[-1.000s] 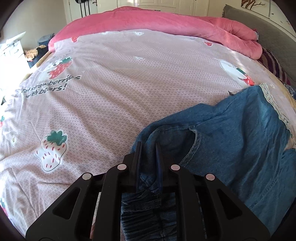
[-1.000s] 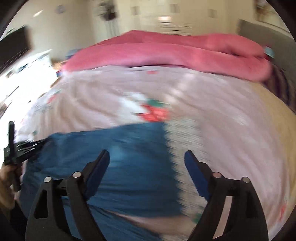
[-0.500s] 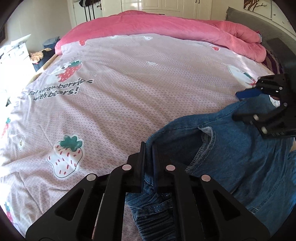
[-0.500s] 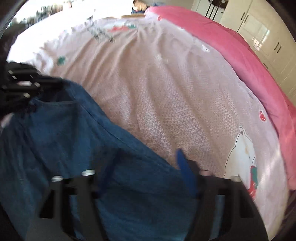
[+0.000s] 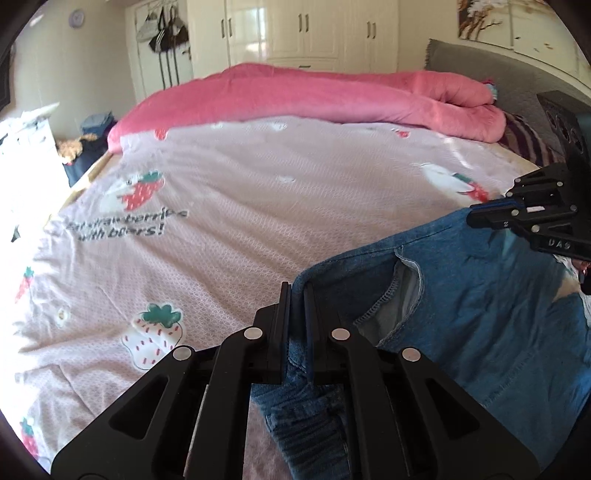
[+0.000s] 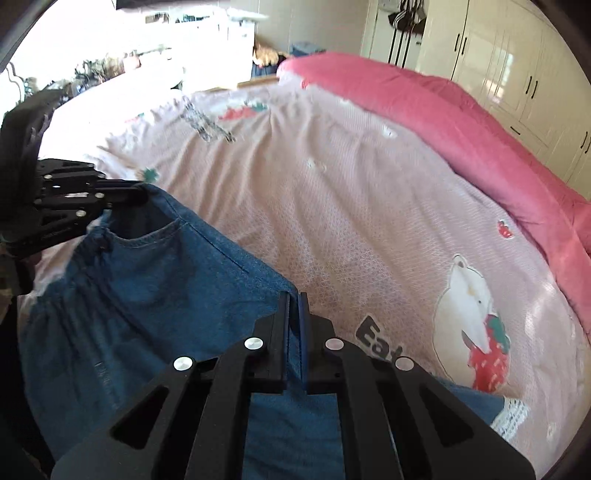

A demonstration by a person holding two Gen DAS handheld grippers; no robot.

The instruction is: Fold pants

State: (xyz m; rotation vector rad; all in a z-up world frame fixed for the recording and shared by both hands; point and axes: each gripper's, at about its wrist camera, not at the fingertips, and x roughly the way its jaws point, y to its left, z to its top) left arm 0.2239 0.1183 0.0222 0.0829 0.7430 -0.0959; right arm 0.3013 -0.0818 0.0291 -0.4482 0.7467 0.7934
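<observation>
The blue denim pants (image 5: 476, 317) hang lifted above the pink strawberry-print bedspread (image 5: 258, 206), stretched between my two grippers. My left gripper (image 5: 297, 291) is shut on the pants' upper edge near the elastic waistband and pocket opening. My right gripper (image 6: 294, 301) is shut on the same upper edge further along the pants (image 6: 159, 288). The right gripper also shows at the right of the left wrist view (image 5: 480, 218), and the left gripper at the left of the right wrist view (image 6: 136, 194).
A rolled pink quilt (image 5: 332, 96) lies along the far side of the bed. White wardrobes (image 5: 314, 33) stand behind it. A grey headboard (image 5: 491, 70) is at the right. Clutter and a white dresser (image 6: 207, 33) stand beside the bed.
My right gripper swung over to the pants' edge and shut on it. Both grippers have raised the pants off the bed.
</observation>
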